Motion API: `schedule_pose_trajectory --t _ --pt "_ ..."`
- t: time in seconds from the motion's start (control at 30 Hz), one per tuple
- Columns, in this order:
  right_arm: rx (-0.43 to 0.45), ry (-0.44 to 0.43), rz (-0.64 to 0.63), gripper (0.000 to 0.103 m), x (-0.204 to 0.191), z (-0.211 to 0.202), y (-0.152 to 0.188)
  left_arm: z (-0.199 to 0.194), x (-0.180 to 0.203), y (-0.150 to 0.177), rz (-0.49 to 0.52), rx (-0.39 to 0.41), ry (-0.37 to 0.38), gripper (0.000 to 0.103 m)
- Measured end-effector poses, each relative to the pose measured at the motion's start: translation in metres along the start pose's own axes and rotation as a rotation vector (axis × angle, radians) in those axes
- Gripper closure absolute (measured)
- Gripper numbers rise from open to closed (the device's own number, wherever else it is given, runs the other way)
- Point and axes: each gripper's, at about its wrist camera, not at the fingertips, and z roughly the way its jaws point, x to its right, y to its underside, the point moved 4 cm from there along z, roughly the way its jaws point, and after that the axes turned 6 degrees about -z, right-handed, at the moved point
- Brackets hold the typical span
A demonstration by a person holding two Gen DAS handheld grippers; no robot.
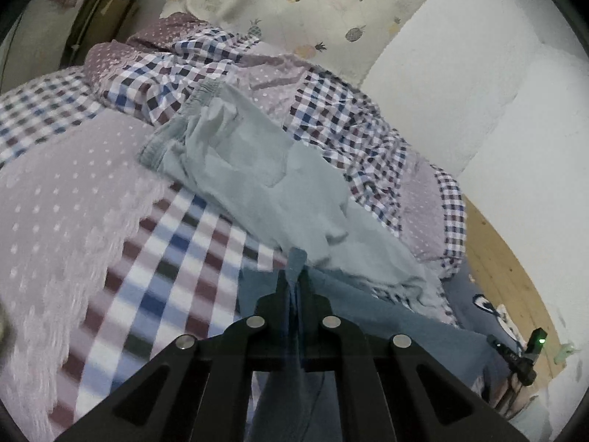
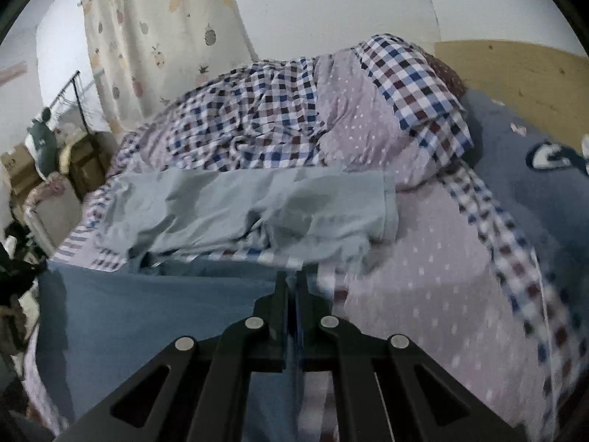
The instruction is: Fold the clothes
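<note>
The fold looked only begun — most was left. Both grippers, left (image 1: 294, 276) and right (image 2: 293, 280), were clenched on the darker blue cloth (image 2: 154, 294), each pinching an edge. Beyond it on the quilt (image 2: 405, 258) lay pale shorts (image 1: 257, 169), crumpled — perhaps half doubled over, though blur hid the seams.

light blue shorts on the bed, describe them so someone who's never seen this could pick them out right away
Start at the bed with the bunched checked quilt. In front of that heap lie the pale blue shorts, crumpled, with a gathered elastic waistband at one end. They are plain and paler than the darker blue cloth that both shut grippers pinch; everything else nearby is checked or dotted.
</note>
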Motion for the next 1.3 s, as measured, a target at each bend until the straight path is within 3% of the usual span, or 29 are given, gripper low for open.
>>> schedule_pose_trajectory --t 0.3,0.57,0.87,0.9,0.93,0.97,1.0,1.03,1.07,1.2,1.3 --pt "-0.049 0.121 -0.061 0.103 0.003 0.093 -0.058 0.085 -0.008 -0.046 -0.034 -0.044 -0.084 0.102" --pt "-0.096 0.233 -0.154 0.103 0.004 0.148 -0.080 0.143 -0.006 -0.067 0.048 -0.065 -0.145 0.102" --pt "-0.240 0.330 -0.225 0.102 0.006 0.216 -0.061 0.196 -0.020 -0.064 0.099 -0.121 -0.249 0.099" --pt "-0.253 0.354 -0.239 0.098 0.006 0.219 -0.059 0.199 -0.022 -0.063 0.104 -0.129 -0.256 0.099" --pt "-0.262 0.380 -0.244 0.097 0.007 0.218 -0.057 0.199 -0.026 -0.063 0.100 -0.129 -0.271 0.093" --pt "-0.261 0.406 -0.237 0.087 0.010 0.214 -0.057 0.198 -0.030 -0.063 0.092 -0.131 -0.286 0.077" --pt "-0.259 0.433 -0.214 0.063 0.016 0.207 -0.058 0.194 -0.034 -0.063 0.082 -0.135 -0.293 0.062" --pt "-0.244 0.446 -0.158 0.055 0.024 0.196 -0.060 0.186 -0.038 -0.064 0.059 -0.128 -0.274 0.032" --pt "-0.220 0.437 -0.086 0.051 0.033 0.181 -0.061 0.177 -0.042 -0.065 0.035 -0.119 -0.250 0.020" --pt "-0.176 0.333 0.101 0.044 0.052 0.119 -0.046 0.121 -0.060 -0.056 -0.051 -0.088 -0.165 0.020" --pt "-0.147 0.226 0.253 0.033 0.064 0.060 -0.006 0.068 -0.078 -0.024 -0.171 -0.094 -0.071 0.020"
